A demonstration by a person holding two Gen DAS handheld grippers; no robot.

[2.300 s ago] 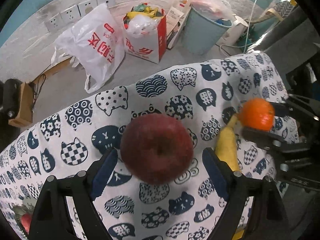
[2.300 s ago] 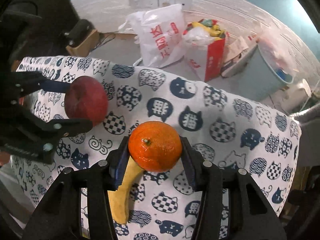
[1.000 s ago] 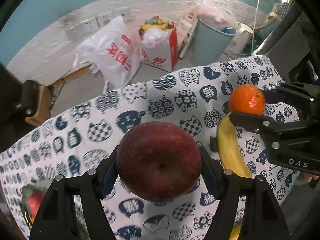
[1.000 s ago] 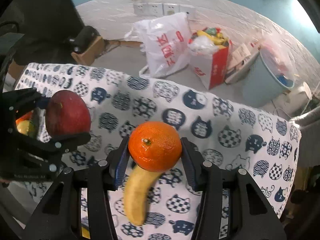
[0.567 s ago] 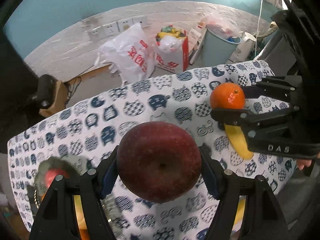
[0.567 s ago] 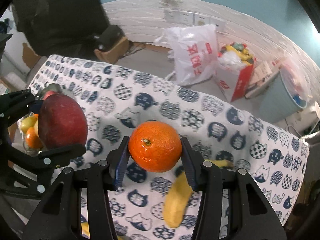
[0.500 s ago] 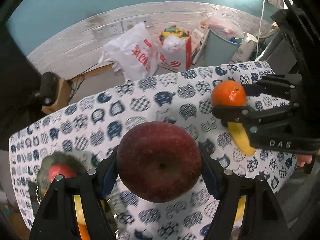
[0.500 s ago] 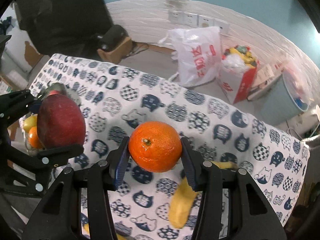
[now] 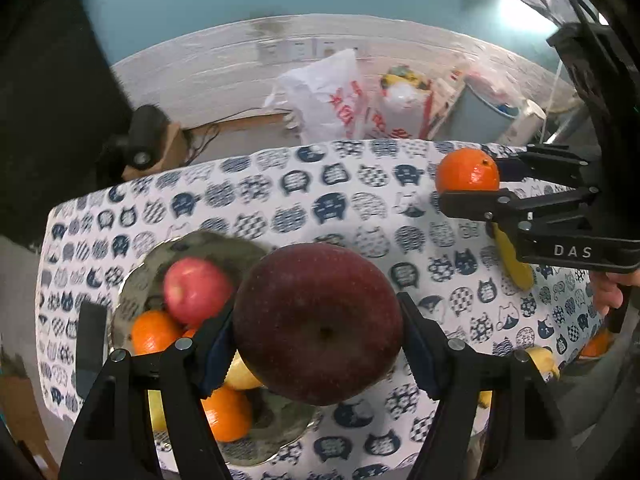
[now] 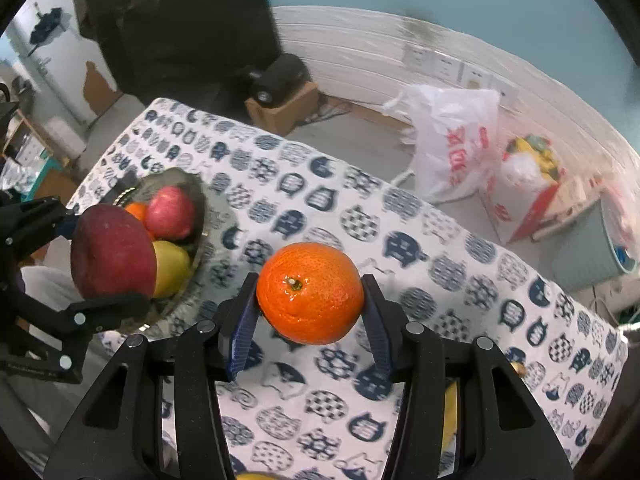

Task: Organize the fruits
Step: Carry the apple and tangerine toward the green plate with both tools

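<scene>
My left gripper (image 9: 316, 336) is shut on a dark red apple (image 9: 318, 330) and holds it in the air above the right side of a metal fruit bowl (image 9: 208, 246). The bowl holds a pink-red apple (image 9: 196, 290), oranges (image 9: 150, 332) and a yellow fruit. My right gripper (image 10: 310, 300) is shut on an orange (image 10: 310, 298), held above the cat-print tablecloth (image 10: 400, 220), right of the bowl (image 10: 172, 178). The dark red apple also shows in the right wrist view (image 10: 112, 252). The held orange also shows in the left wrist view (image 9: 467, 170).
A banana (image 9: 512, 260) lies on the cloth under the right gripper. More yellow fruit (image 9: 540, 360) sits at the table's near right edge. On the floor behind are a white plastic bag (image 9: 328, 96), a red-and-white bag (image 9: 404, 108) and a grey bin (image 9: 488, 116).
Both grippers have lifted and moved left with their fruit. The left gripper, open around the apple 2.3 s ago, shut on it. The bowl has come into view under the apple.
</scene>
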